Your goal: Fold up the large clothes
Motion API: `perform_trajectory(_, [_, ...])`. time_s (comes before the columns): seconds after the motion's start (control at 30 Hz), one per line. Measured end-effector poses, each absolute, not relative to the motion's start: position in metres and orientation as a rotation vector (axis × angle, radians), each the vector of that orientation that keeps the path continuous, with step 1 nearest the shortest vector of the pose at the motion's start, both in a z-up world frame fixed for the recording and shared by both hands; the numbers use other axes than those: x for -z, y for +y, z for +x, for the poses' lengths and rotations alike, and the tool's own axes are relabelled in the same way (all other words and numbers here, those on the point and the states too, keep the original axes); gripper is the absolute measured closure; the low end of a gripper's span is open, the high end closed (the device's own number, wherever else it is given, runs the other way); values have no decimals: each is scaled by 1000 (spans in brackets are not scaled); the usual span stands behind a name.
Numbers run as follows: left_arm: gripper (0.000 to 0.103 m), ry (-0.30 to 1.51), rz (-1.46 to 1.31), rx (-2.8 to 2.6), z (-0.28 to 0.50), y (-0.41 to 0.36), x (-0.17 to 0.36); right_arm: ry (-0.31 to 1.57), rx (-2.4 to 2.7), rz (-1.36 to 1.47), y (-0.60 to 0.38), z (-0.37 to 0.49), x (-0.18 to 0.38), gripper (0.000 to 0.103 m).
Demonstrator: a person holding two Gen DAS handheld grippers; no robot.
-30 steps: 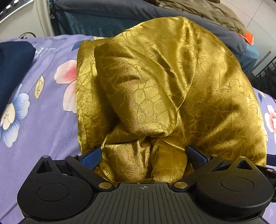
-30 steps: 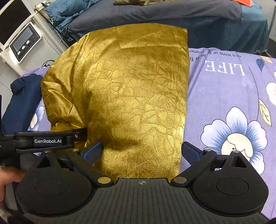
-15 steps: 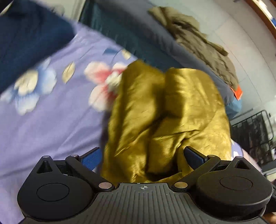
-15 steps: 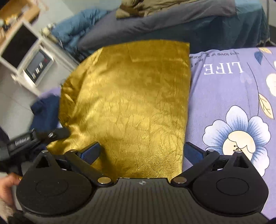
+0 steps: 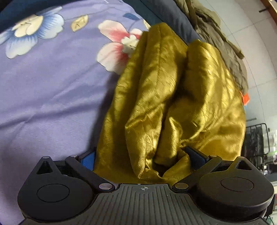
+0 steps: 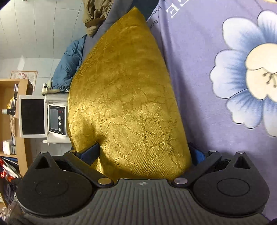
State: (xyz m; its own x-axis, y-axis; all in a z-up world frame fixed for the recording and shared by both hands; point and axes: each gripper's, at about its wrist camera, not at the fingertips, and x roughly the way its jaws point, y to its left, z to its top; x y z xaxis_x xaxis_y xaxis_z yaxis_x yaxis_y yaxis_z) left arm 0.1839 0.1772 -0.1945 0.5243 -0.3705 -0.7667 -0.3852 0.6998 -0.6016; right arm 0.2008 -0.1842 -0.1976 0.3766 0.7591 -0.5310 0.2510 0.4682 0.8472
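Observation:
A shiny gold patterned garment (image 5: 173, 95) is bunched into two long lobes over the purple floral bedsheet (image 5: 52, 86). Its near end fills the gap between the wide-apart fingers of my left gripper (image 5: 142, 155), which is open. In the right wrist view the same garment (image 6: 124, 103) stretches forward as a smooth flat panel. It lies across my right gripper (image 6: 143, 152), also open, and hides the fingertips. The right view is rolled about a quarter turn, with the bedsheet (image 6: 216, 43) on the right.
An olive-brown pile of clothes (image 5: 216, 34) lies on a dark bed behind. A navy cloth (image 5: 17, 10) is at the far left. A black wire rack (image 5: 256, 138) stands to the right. A white machine with knobs (image 6: 57, 119) and a wooden shelf (image 6: 10, 103) stand beside the bed.
Both grippers have swung and rolled with the gold garment still between their fingers. The right view has turned about a quarter turn. The left view has shifted and the garment now shows two lobes.

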Motion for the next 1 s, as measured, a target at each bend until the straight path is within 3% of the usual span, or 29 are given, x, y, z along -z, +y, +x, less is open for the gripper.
perform_trajectory(0.2, [0, 1021, -847, 42, 185, 155, 175, 1144, -410, 1096, -191, 196, 179, 47])
perform_trajectory(0.3, [3, 1001, -821, 107, 186, 133, 155, 1093, -439, 979, -194, 192, 149, 54])
perform_trajectory(0.57, [4, 976, -782, 371, 171, 44, 116, 930, -448, 808, -262, 148, 68, 57])
perform_trajectory(0.73, [4, 1053, -694, 502, 166, -34, 126, 872, -351, 758, -331, 99, 45, 57])
perform_trajectory(0.83, [4, 1149, -623, 521, 163, -73, 149, 876, -273, 773, -372, 72, 52, 57])
perform_trajectory(1.0, [0, 1265, -532, 471, 154, -92, 187, 981, -80, 853, -420, 43, 118, 50])
